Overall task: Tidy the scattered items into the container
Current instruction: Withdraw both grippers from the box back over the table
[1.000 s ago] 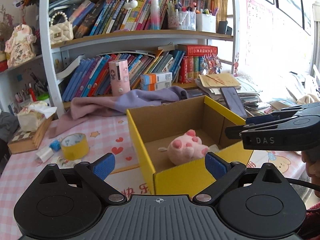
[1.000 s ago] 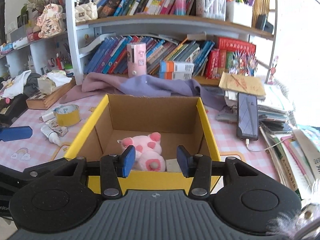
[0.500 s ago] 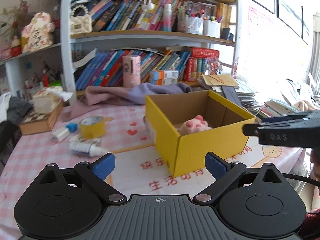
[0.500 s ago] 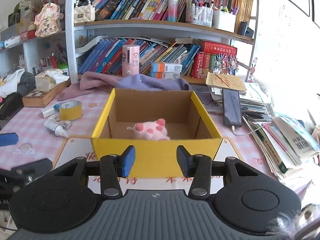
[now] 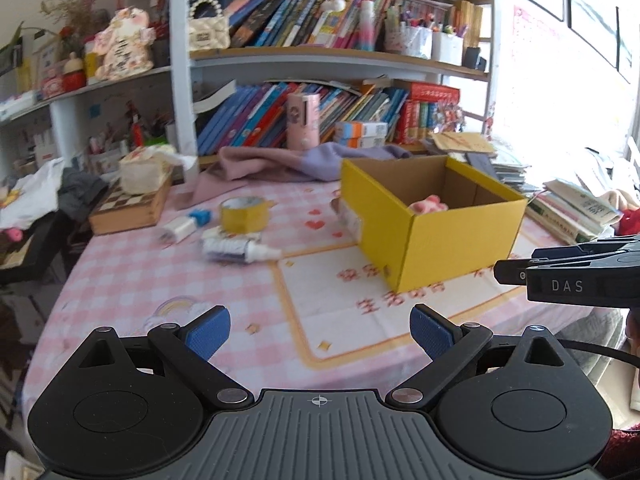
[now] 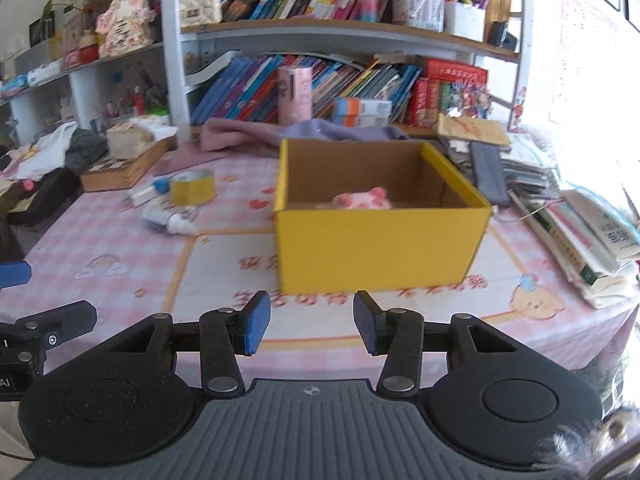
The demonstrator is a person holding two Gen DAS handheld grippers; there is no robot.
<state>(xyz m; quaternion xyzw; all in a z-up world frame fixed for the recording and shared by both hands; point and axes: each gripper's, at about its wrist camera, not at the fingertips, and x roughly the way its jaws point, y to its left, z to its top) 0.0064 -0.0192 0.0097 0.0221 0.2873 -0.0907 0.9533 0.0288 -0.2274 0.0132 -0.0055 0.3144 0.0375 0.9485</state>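
Crowded bookshelf [image 6: 320, 40], purple cloth [image 6: 304, 130], chessboard box [image 5: 128, 204], stacked books [image 6: 580, 232], dark phone [image 6: 486, 172], pink checked tablecloth [image 5: 128, 272]

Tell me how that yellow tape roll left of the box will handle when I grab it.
The yellow tape roll lies flat on its side face, so it probably won't roll. It looks rigid and light; its hollow centre likely lets one finger go inside. Tipped onto its edge, it may roll.

My left camera looks past my jaws, the yellow box [image 5: 432, 220] ahead-right. My right camera faces it squarely. Both share the bookshelf [image 6: 340, 28].
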